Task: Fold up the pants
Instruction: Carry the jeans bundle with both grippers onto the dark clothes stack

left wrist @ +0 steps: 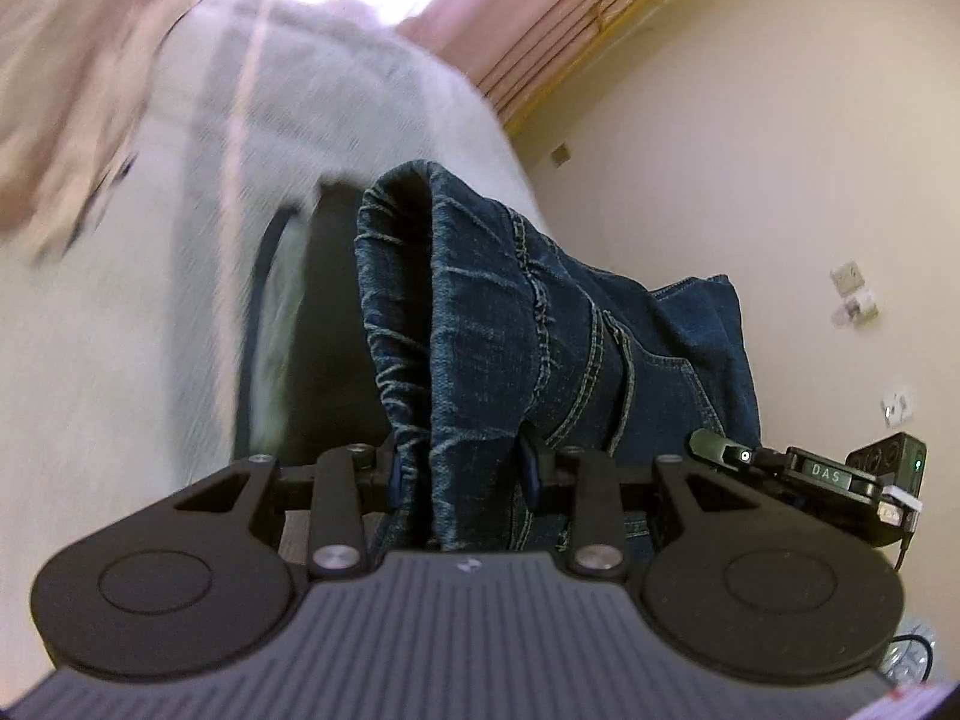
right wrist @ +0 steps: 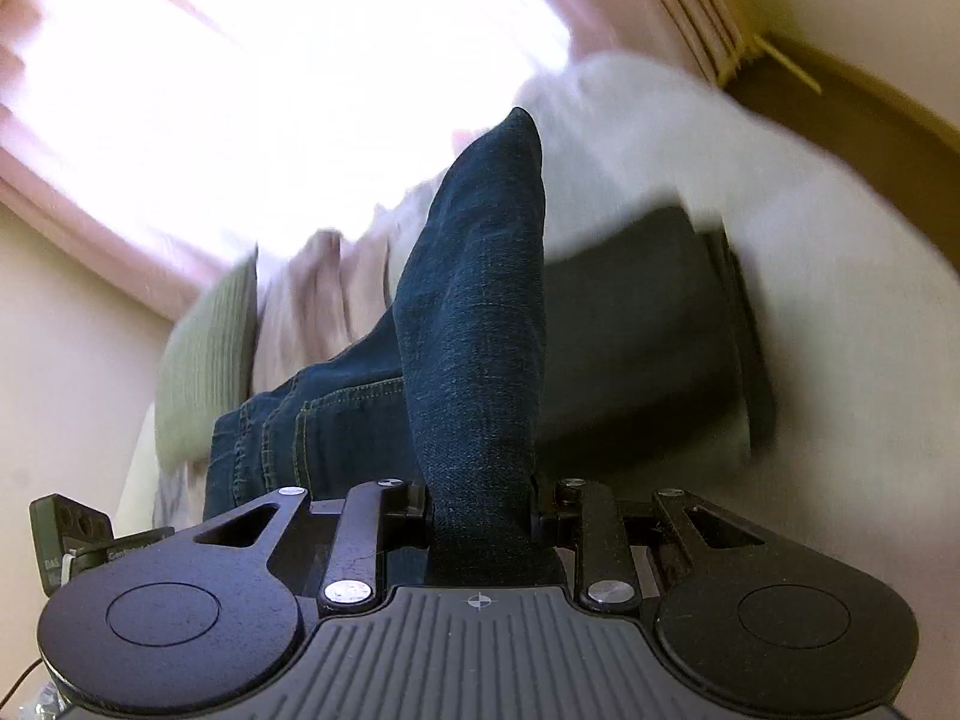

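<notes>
Dark blue denim pants are held up in the air over a white bed. My left gripper is shut on a bunched, wrinkled part of the pants with yellow stitched seams. The cloth rises from its fingers and drapes away to the right. My right gripper is shut on a smooth fold of the pants, which stands up as a tall ridge. More denim with seams hangs to its left. The other gripper's body shows at the edge of each view.
A white bed cover lies below, with a dark folded cloth on it. A green pillow and beige bedding lie toward the head. Pink curtains frame a bright window. A cream wall with sockets is on the right.
</notes>
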Tool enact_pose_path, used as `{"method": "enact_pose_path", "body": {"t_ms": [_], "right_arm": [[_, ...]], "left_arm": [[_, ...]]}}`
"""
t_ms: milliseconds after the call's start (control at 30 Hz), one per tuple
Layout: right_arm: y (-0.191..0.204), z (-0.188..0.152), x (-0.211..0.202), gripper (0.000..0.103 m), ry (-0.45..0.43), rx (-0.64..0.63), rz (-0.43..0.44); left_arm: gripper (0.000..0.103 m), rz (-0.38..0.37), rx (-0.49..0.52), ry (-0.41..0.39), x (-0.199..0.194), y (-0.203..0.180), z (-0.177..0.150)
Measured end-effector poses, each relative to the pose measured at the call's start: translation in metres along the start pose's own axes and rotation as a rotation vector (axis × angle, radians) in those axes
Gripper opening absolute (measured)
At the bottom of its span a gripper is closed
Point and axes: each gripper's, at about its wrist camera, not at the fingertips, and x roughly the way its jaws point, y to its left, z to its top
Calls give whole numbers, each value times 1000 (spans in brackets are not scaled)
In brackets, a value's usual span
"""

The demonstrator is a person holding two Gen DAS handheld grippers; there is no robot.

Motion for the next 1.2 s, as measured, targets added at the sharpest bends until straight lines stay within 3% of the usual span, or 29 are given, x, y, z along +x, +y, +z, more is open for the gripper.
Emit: {"method": "enact_pose_path", "body": {"t_ms": [167,367,567,633,667,767,833,900,1000,1067,1100,1133,1200], "right_arm": [[-16,79,32,23,-28,-13,14],[-57,110,78,23,12,46,-2],[-100,103,122,24,96,104,-20],[-110,93,135,36,118,101,-72],[-114,87,140,37,110,85,-88],[-117,74,130,42,35,86,-62],[-107,69,113,48,-15,31,-121],[-91,66,93,52,-81,-72,-245],[-64,46,70,51,-157,-243,-312],[-42,28,60,48,-170,-355,-321],[-31,15,58,37,-175,-415,-326],[-22,5,58,20,-172,-461,-330],[-11,-19,68,9,-147,-542,-345]], "left_arm": [[29,-10,12,-18,56,-2,65],[29,11,-31,29,107,20,77],[30,52,-34,71,138,56,59],[37,59,-25,59,145,73,48],[42,50,-24,46,145,81,44],[50,48,-23,15,135,92,44],[51,73,32,-4,122,88,46],[46,141,76,-63,100,78,48],[36,225,150,-162,66,51,40],[26,224,231,-187,54,27,26],[21,222,277,-190,53,15,14],[18,237,329,-179,56,3,1],[12,293,413,-140,74,-8,-23]]}}
